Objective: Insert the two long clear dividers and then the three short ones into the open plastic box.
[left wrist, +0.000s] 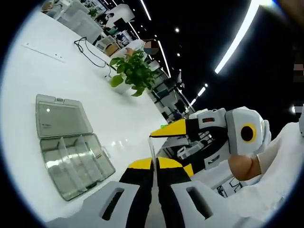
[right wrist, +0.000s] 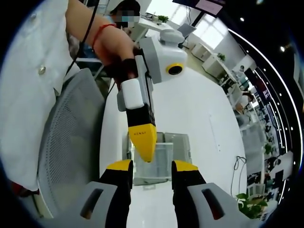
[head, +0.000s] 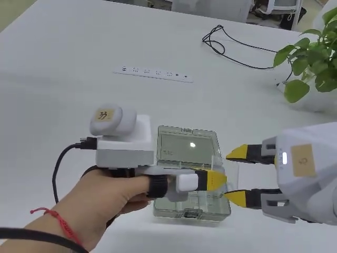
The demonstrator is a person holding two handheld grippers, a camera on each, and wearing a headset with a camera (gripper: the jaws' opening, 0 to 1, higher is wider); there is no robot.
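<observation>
Though pinched in the left gripper [left wrist: 155, 164], the clear divider [left wrist: 152, 146] barely shows.

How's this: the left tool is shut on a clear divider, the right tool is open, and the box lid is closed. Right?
Not quite. The lid is open and laid back flat, as the left gripper view shows. The rest holds: the left tool is shut on a clear divider, and the right tool is open.
</observation>
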